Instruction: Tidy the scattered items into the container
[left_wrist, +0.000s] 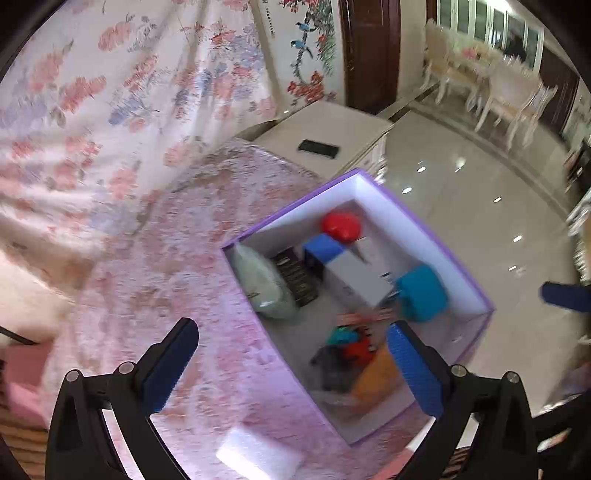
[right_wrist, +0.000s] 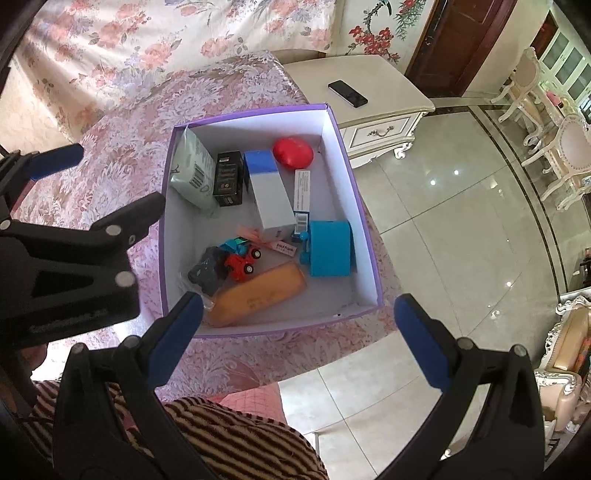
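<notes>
A purple box with white inside (right_wrist: 334, 147) (left_wrist: 391, 206) stands on the pink patterned table. It holds a red round object (right_wrist: 293, 152), a blue-and-white carton (right_wrist: 269, 192), a black box (right_wrist: 229, 178), a pale green pouch (right_wrist: 192, 170), a teal object (right_wrist: 330, 248), toy cars (right_wrist: 240, 258), an orange pouch (right_wrist: 258, 295) and a dark bagged item (right_wrist: 207, 275). My right gripper (right_wrist: 299, 332) is open and empty above the box's near edge. My left gripper (left_wrist: 291, 363) is open and empty over the box's left edge; it also shows in the right wrist view (right_wrist: 110, 177).
A cream nightstand (right_wrist: 384, 107) with a black phone (right_wrist: 347, 93) stands behind the table. A floral bedspread (left_wrist: 110, 92) lies to the left. A white flat item (left_wrist: 258, 448) lies on the table near me. Glossy tile floor (right_wrist: 443, 221) is to the right, with chairs (left_wrist: 509, 96) beyond.
</notes>
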